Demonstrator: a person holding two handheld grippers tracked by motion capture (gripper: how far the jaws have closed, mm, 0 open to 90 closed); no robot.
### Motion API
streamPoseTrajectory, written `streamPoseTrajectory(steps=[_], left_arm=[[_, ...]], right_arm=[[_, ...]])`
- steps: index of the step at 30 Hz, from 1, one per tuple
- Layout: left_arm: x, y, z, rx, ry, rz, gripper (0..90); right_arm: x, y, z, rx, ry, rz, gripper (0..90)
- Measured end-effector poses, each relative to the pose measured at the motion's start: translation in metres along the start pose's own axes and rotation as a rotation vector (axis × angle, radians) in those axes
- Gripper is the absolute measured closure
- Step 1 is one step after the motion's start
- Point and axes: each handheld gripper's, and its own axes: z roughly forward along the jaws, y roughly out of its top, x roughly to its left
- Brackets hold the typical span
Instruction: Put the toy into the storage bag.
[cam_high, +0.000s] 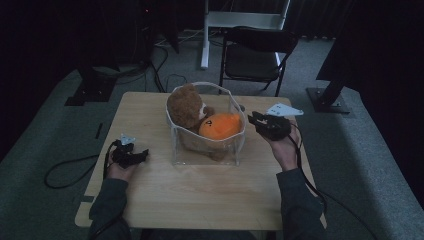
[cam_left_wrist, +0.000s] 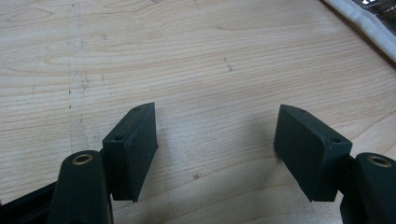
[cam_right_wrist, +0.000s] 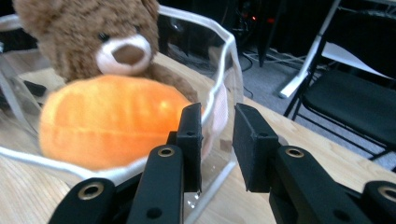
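Right gripper (cam_right_wrist: 217, 147): jaws narrowly parted, straddling the bag's near corner rim, not visibly pinching.
Bag (cam_right_wrist: 223, 60): clear, mid-table, holding teddy bear (cam_right_wrist: 88, 35) and orange plush (cam_right_wrist: 109, 119) (bear behind).
Left gripper (cam_left_wrist: 215, 149): spread wide over bare table (cam_left_wrist: 187, 60).

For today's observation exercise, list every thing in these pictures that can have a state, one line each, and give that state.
Clear bag: upright on the table, top open.
Teddy bear: sitting upright inside the bag.
Orange plush: lying in the bag, against the bear.
Left gripper: jaws wide apart, nothing between them, over bare wood.
Right gripper: jaws nearly together at the bag's rim, a narrow gap between them.
Folding chair: unfolded, unoccupied.
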Motion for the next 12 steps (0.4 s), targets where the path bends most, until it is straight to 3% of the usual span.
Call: streamPoseTrajectory(steps=[9,12], left_arm=[[0.0,0.0,0.0,-0.001,0.001,0.0,30.6],[0.0,0.0,0.0,-0.001,0.001,0.0,30.6]], right_arm=[[-0.012,-0.025,0.006,0.04,-0.046,0.04,70.6],[-0.019,-0.037,0.011,0.066,-0.055,0.065,66.3]])
